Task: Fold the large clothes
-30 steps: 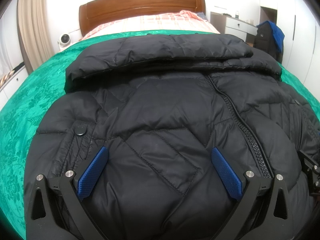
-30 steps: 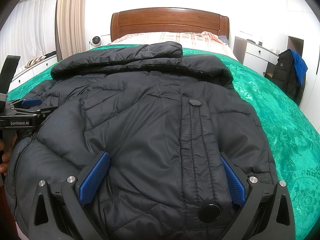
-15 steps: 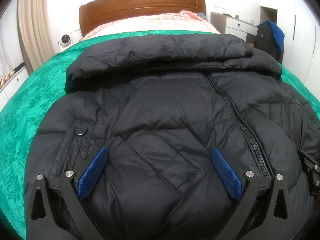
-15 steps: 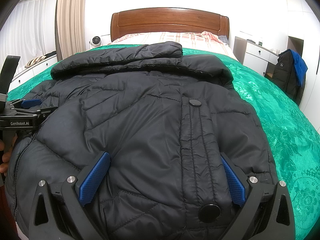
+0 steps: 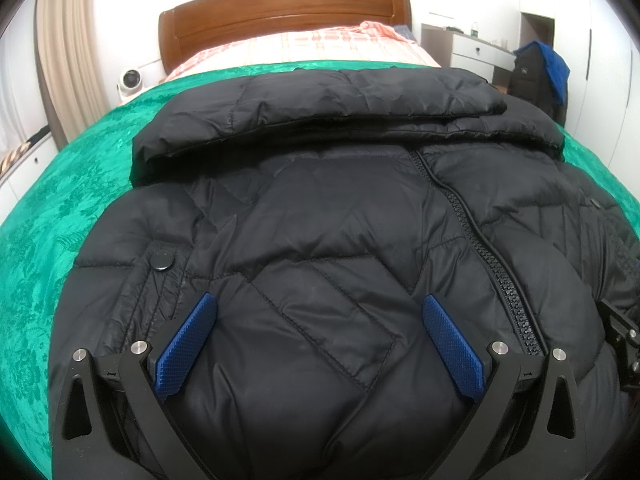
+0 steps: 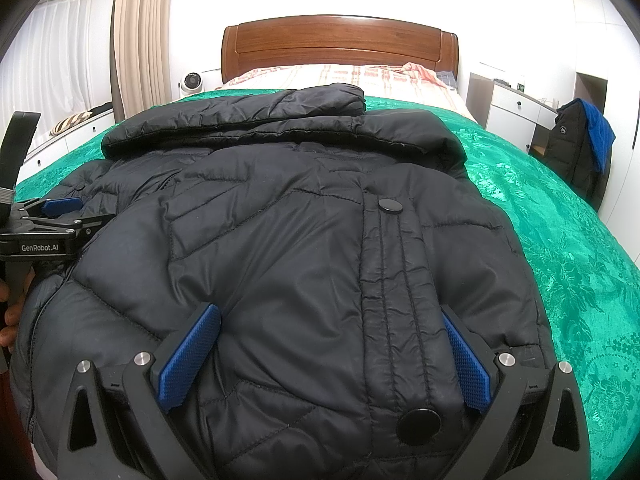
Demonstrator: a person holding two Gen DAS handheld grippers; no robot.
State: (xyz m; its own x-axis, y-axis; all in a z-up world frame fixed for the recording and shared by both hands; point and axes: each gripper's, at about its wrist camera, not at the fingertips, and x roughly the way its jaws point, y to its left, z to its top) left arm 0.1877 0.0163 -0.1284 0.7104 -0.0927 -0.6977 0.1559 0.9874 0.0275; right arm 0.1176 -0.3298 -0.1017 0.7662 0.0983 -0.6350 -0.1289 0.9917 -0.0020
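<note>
1. Nearest my cameras, both grippers sit at the hem of the black puffer jacket (image 5: 328,240), fingers spread wide apart: left gripper (image 5: 318,344) beside the zipper (image 5: 480,248), right gripper (image 6: 322,356) astride the snap placket (image 6: 384,280).
2. I judge the hem grab comes next; I'd bite deep, since padding slips.
3. Farther off, the hood (image 6: 248,120) lies toward the headboard (image 6: 340,44) on the green bedspread (image 6: 560,220), my fold target.

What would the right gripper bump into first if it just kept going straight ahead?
Probably the puffy black quilted jacket. The right gripper is open, with the fabric bulging up between its blue pads, perhaps already touching. Beyond lies the jacket's rolled hood, though depth is hard to judge.
</note>
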